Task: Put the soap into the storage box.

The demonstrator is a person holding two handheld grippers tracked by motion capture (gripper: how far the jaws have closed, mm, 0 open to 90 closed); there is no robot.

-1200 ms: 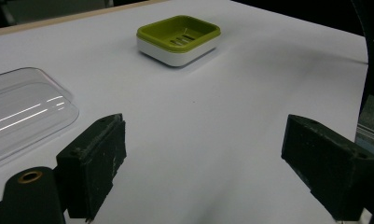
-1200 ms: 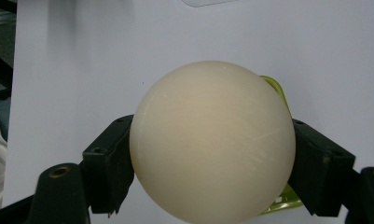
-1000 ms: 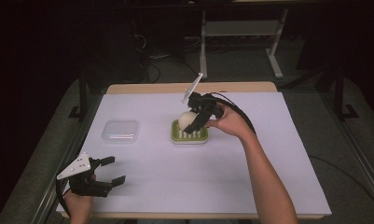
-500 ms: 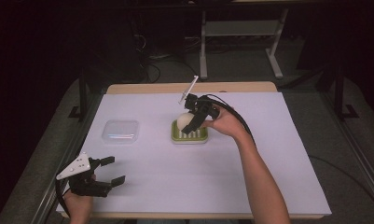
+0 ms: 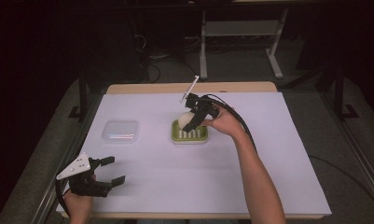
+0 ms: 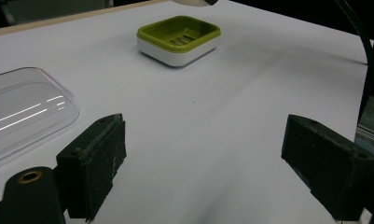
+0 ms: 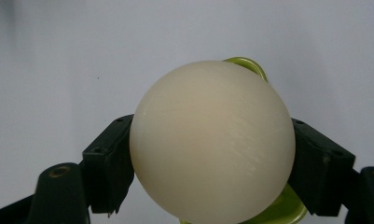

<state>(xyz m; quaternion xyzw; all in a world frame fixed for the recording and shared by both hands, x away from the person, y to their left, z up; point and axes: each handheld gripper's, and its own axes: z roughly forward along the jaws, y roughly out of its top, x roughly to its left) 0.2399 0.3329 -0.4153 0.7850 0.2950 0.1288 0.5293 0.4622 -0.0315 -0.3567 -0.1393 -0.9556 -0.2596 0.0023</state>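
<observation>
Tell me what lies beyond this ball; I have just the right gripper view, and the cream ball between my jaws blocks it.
Observer: In the high view the right gripper holds the cream ball over the near-left part of a green soap dish on the white table cover.
Operator: Report whether the dish is empty.
Observer: The left gripper view shows its slotted floor bare, with nothing in the soap dish.
Operator: Say what else is on the table.
Observer: A clear plastic lid lies flat to the left of the dish, apart from it.
Operator: Give me the other gripper.
Observer: The left gripper is open near the front left corner, holding nothing.
</observation>
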